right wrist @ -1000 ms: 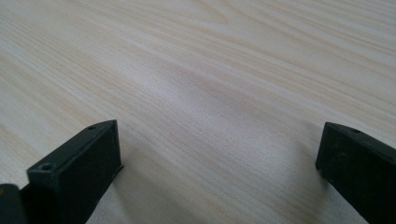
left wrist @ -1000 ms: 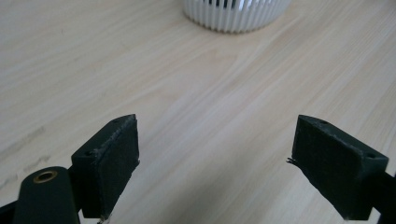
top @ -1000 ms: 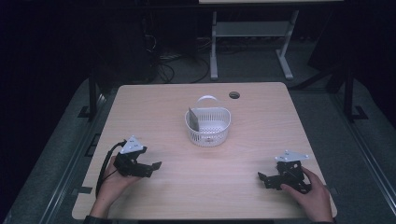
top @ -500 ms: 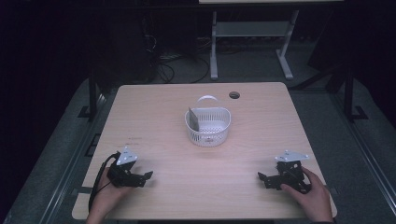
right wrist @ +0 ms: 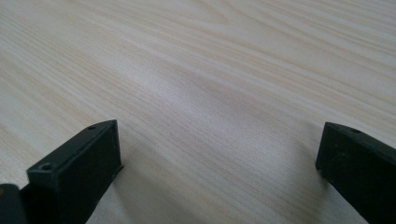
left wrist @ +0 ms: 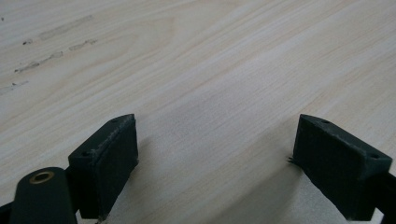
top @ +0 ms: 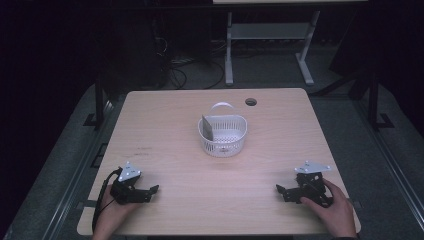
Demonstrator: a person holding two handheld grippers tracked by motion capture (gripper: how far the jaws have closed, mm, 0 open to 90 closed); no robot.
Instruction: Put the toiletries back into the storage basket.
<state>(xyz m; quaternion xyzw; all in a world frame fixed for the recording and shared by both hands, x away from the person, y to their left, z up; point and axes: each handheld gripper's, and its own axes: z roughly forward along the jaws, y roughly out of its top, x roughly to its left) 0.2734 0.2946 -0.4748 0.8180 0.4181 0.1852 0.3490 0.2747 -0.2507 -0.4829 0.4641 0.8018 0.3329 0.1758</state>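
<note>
A white basket (top: pixel 223 134) with a thin hoop handle stands upright on the table (top: pixel 165 125), a little behind its middle, and a flat grey piece (top: pixel 207 128) leans inside against the basket's left wall; what that piece is cannot be told. The basket stands well apart from both tongs, which sit near the front edge, one toward each front corner, with bare wood between them and it. The left gripper (top: pixel 150 191) lies low on the table at the front left, held by the left hand (top: pixel 107 220), its jaws pointing right toward the table's middle; in the left gripper view they stand wide apart over bare wood, holding nothing. The right gripper (top: pixel 281 191) lies at the front right in the right hand (top: pixel 335 212), jaws pointing left, and the right gripper view shows them spread wide and empty as well. The tabletop is pale wood with a round cable hole (top: pixel 250 102) near its back edge. Beyond it the room is dark, with a grey floor, a tangle of cables (top: pixel 187 67) and the white legs of another table (top: pixel 272 35).
</note>
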